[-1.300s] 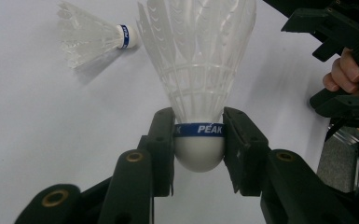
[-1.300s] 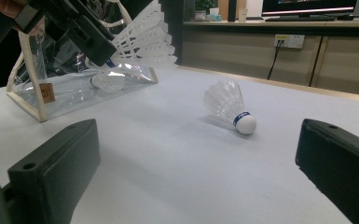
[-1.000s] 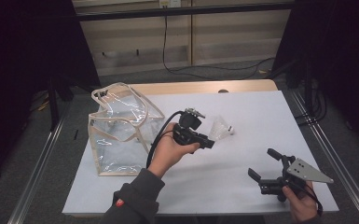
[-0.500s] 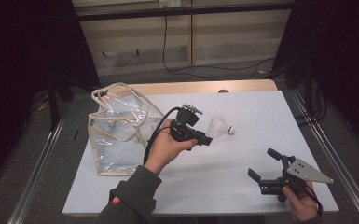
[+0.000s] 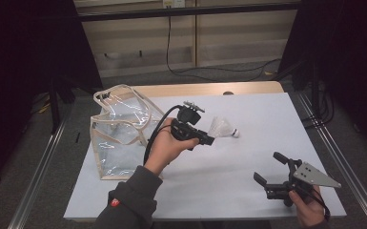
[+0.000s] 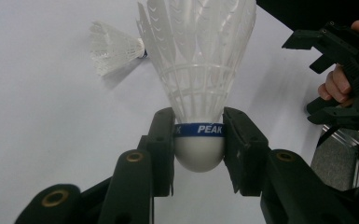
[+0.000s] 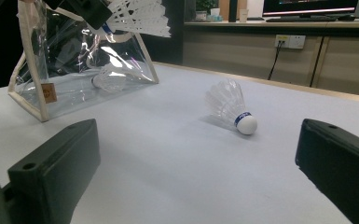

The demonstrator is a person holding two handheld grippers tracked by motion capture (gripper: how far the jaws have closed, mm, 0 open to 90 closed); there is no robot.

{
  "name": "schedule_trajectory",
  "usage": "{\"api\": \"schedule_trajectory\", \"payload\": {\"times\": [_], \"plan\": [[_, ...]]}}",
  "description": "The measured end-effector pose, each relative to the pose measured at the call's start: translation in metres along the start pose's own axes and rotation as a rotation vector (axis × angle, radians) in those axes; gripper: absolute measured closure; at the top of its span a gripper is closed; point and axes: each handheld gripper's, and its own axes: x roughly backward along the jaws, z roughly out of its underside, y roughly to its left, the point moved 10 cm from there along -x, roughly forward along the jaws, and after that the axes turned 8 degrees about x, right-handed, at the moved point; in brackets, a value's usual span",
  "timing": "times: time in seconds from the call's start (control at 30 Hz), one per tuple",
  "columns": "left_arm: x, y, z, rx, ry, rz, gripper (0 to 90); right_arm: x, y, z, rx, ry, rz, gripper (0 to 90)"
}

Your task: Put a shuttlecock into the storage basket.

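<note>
From the high view, I have the left gripper (image 5: 208, 140) lifted over the middle of the table (image 5: 248, 191), near the clear bag (image 5: 119, 138) that stands at the left edge. A loose shuttlecock (image 5: 221, 129) lies on its side just beyond that gripper, toward the far edge. My right gripper (image 5: 269, 169) sits low near the front right corner, its jaws spread wide with nothing between them.

In the left gripper view, the jaws are clamped on the held shuttlecock (image 6: 198, 93), pads pressing the white cork at its blue band, feathers pointing up and away. The loose one (image 6: 114, 51) lies on the table farther off at upper left.

In the right gripper view, both jaws stand far apart and empty. The loose shuttlecock (image 7: 231, 109) lies between them farther off, cork toward me; the bag (image 7: 74, 65) stands at left with another shuttlecock (image 7: 107, 80) inside.
</note>
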Motion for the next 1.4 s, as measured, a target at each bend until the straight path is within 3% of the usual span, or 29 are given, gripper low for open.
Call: {"api": "schedule_trajectory", "payload": {"times": [1.4], "plan": [[0.033,0.004,-0.017,0.02,-0.001,-0.013,65.7,0.001,0.0,0.0,0.0,-0.002,-0.003,0.0]]}}
